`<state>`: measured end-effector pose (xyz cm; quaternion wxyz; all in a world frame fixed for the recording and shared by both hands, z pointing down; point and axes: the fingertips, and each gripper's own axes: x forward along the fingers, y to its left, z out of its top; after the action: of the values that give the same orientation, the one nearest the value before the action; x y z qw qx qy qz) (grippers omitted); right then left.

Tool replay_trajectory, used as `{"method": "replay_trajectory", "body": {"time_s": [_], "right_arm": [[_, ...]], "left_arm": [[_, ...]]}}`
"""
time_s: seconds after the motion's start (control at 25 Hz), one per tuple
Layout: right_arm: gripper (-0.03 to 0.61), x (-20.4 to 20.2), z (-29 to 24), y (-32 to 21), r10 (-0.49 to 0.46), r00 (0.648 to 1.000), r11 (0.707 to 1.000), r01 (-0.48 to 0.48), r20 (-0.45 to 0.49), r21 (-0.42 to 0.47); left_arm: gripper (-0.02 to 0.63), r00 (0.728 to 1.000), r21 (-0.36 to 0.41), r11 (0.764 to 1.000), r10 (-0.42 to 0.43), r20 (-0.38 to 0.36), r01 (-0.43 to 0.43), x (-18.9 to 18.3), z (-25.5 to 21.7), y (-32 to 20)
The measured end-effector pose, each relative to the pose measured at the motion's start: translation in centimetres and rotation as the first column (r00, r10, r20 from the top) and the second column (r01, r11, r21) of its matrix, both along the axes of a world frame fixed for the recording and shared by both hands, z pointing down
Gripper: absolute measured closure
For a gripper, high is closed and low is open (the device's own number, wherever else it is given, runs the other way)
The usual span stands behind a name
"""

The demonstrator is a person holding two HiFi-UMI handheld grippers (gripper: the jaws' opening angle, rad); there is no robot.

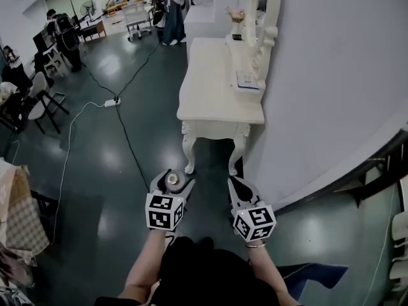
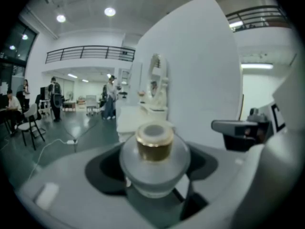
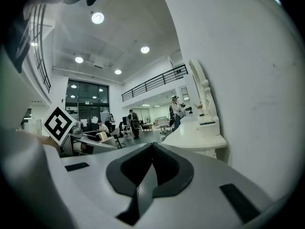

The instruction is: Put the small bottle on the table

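A small frosted glass bottle [image 2: 153,163] with a gold collar and pale cap sits between the jaws of my left gripper [image 2: 152,175], which is shut on its round body. In the head view the bottle [image 1: 173,180] shows from above, held over the dark floor just short of the white dressing table [image 1: 220,104]. My right gripper [image 1: 241,189] hangs beside it to the right, shut with nothing in it; its view shows the jaws [image 3: 151,168] met and empty, with the white table [image 3: 198,137] ahead on the right.
The white table stands against a white wall [image 1: 331,75] and carries a mirror [image 1: 260,18] and a small box [image 1: 247,80]. A cable and power strip [image 1: 110,102] lie on the dark floor at the left. People and desks fill the far room.
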<state>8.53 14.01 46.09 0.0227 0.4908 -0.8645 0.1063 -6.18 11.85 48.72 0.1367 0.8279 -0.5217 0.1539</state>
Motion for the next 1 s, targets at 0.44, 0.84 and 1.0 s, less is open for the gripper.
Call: {"method": "replay_trajectory", "body": {"time_s": [0.44, 0.84, 1.0], "right_arm": [[0.574, 0.9, 0.5, -1.1, -0.002, 1.000, 1.000, 0.002, -0.001, -0.011], [0.574, 0.7, 0.6, -5.4, 0.014, 1.000, 1.000, -0.014, -0.001, -0.027], [0.574, 0.4, 1.0, -9.1, 0.016, 1.000, 1.000, -0.016, -0.001, -0.024]], "left_arm": [[0.273, 1.000, -0.015, 1.000, -0.026, 0.008, 0.026, -0.1, 0.8, -1.6], [0.273, 0.999, -0.041, 0.998, -0.047, -0.009, 0.047, -0.9, 1.2, -6.2], [0.273, 0.999, -0.039, 0.998, -0.043, -0.013, 0.043, -1.1, 1.8, -10.0]]}}
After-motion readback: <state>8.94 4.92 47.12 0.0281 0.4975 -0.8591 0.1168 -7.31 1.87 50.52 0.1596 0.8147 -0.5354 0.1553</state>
